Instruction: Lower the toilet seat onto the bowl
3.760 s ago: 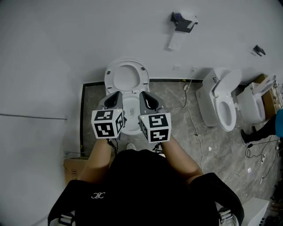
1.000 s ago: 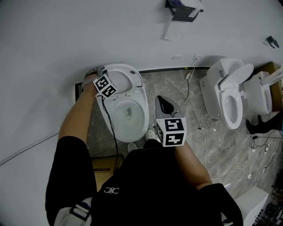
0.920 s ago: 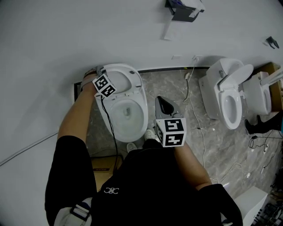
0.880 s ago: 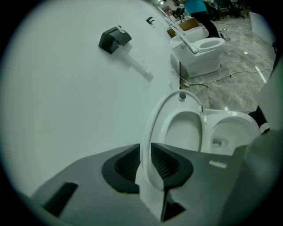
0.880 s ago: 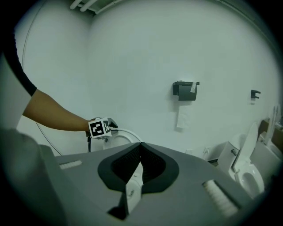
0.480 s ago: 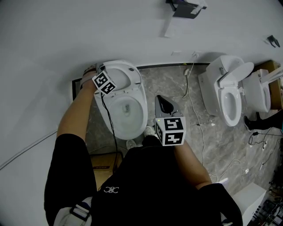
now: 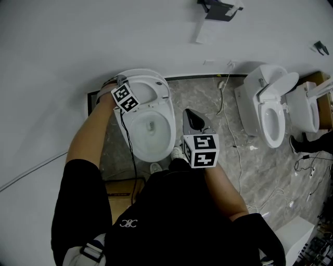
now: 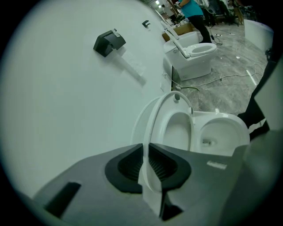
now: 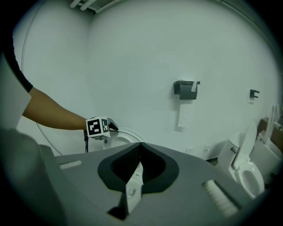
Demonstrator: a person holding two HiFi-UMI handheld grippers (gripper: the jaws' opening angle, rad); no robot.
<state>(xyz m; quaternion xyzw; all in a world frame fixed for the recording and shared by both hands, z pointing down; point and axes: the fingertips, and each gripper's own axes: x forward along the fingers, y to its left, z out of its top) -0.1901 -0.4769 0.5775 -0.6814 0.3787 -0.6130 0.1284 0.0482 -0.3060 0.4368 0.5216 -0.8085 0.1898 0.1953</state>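
The person's bare left arm [image 7: 89, 136] reaches forward and out to the left, nearly straight, with the hand close to the plain white wall [image 7: 73, 41]. The left gripper [image 7: 119, 80] sits at the left edge of the white plastic toilet seat [image 7: 157, 83]. In the left gripper view the left gripper [image 8: 144, 147] has that seat's thin rim [image 8: 155, 115] running edge-on between its ribbed pads. The jaws are closing on it, and both pads look to be touching the plastic. The seat stands raised, upright at the back of the white ceramic toilet bowl [image 7: 152, 131] and close to the wall. The bowl is open below it. A thin black cable [image 7: 128, 143] hangs from the gripper down past the bowl's left side.

To the right, the right forearm [image 7: 216, 179] is bent in close to the body. The right gripper [image 7: 190, 114] points forward over the grey marbled floor [image 7: 231, 156], just beside the bowl's right rim and apart from it. In the right gripper view its jaws [image 9: 140, 145] are together, with nothing between them.

Further right, a second white toilet [image 7: 266, 111] stands by the wall with its lid up. A black wall-mounted paper holder [image 7: 216, 7] hangs above.
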